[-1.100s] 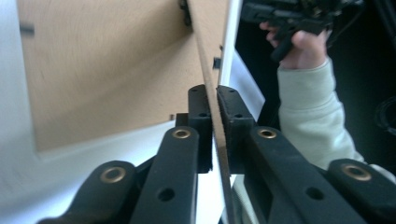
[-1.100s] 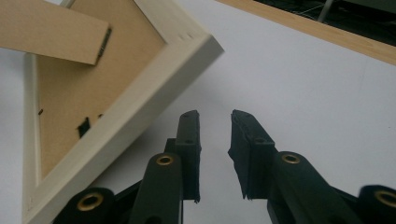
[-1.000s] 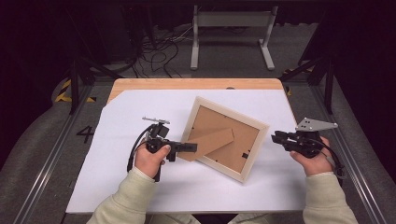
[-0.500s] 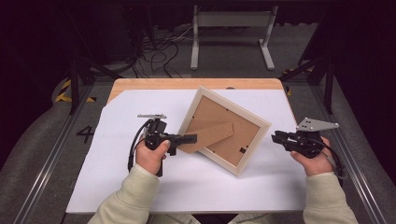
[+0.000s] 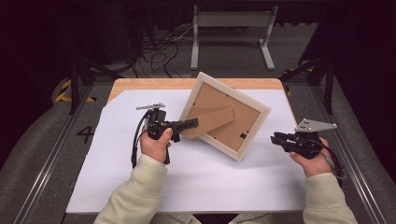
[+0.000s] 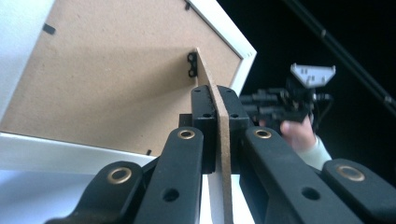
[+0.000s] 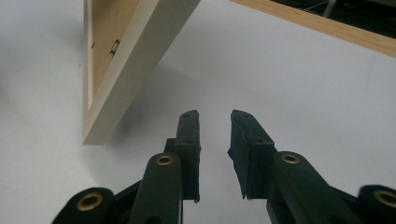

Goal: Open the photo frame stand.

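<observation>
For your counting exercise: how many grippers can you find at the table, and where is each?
2. The left gripper is left of centre, shut on the stand of the frame. The right gripper is at the right, open, apart from the frame.

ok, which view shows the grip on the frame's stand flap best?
The left gripper view: the left tool is shut on the stand flap, seen edge-on between its pads. The high view shows the flap swung out from the picture frame, the contact too small to judge. The right gripper view shows the frame's corner, not the flap.
</observation>
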